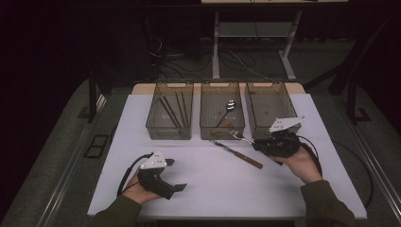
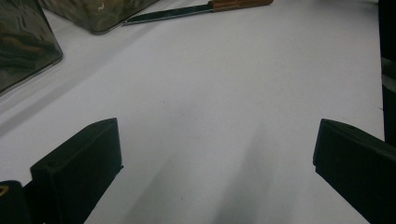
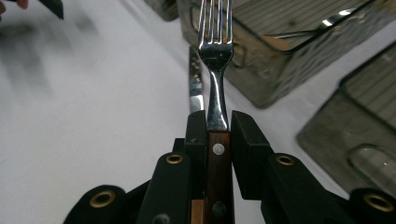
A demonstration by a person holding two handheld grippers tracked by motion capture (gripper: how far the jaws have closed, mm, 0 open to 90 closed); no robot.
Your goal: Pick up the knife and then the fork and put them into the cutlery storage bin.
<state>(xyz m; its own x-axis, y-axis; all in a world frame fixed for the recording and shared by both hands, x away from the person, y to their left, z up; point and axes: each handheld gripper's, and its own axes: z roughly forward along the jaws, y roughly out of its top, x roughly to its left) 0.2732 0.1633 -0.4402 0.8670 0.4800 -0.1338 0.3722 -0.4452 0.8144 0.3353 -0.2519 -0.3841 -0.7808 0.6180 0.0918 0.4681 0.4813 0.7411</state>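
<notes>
Table: white top with three clear bins in a row along its far half. Left bin holds dark chopsticks; middle bin holds a spoon; right bin looks empty, wire-patterned floor visible.

Work in hand, as judged: sorting cutlery by type, fork going into the right bin.

Right gripper, held in the person's right hand, sits just in front of the right bin's near wall. Jaws are clamped on the fork at the top of its wooden handle, where the steel neck begins; tines point forward toward the bins.

Left gripper rests low near the front-left of the table, jaws spread wide, nothing between them, well apart from the bins.

Knife, wooden handle, lies on the table between the two grippers, blade tip near the middle bin's front corner.

How to do it well:
- Grip is far back on the fork, so the head may droop or swing; move slowly and keep the wrist level.
- Lift until the tines clear the near rim, carry over the bin floor, lower, then release.

Edges and room:
- The near bin wall is just ahead of the tines, so rise first.
- The knife lies just left of the fork; avoid sweeping left.
- There is open table to the right and toward the person for backing off.
</notes>
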